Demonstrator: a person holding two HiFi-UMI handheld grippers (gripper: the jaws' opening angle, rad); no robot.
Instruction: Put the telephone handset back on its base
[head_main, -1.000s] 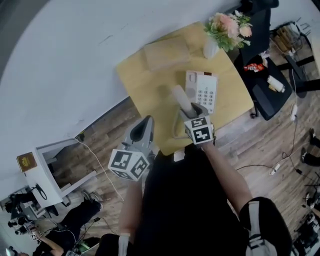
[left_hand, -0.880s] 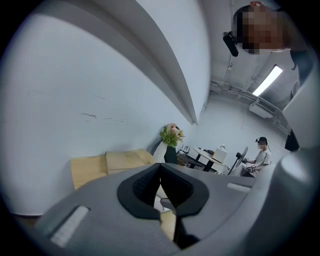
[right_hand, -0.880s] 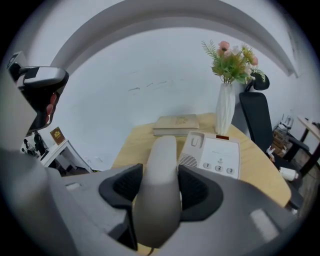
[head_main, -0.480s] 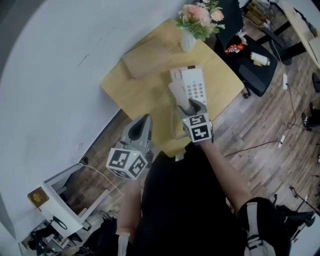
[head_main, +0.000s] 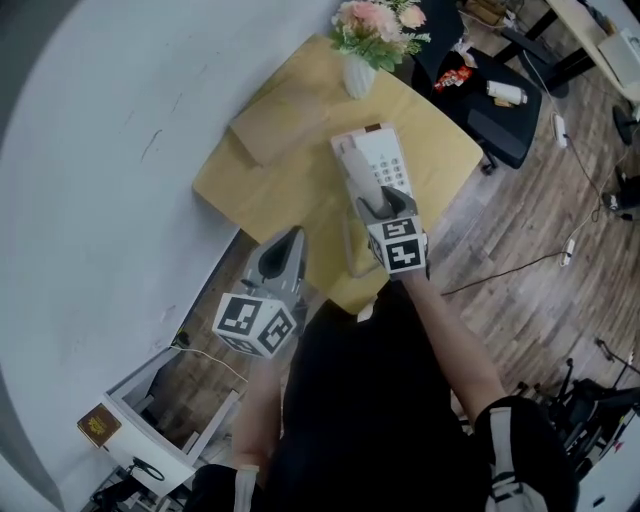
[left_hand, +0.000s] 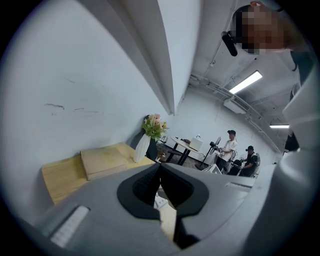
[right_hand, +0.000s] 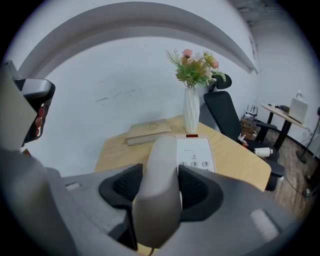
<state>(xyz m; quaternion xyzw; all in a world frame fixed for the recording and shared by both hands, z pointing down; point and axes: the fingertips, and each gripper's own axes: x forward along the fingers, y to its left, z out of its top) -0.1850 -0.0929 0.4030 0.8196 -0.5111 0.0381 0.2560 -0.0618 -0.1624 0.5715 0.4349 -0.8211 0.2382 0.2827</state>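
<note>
The handset (right_hand: 159, 175) held over its base (right_hand: 196, 150)
Your right gripper (right_hand: 159, 192) is clamped mid-length on it, above the base's left side; it looks stiff, smooth and likely light. Your left gripper (left_hand: 159, 172) is closed, empty.

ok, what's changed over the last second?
Right gripper, still shut on the handset, carried it forward from beside the base to over its left side. Left gripper stayed shut and empty; book and vase unmoved.
</note>
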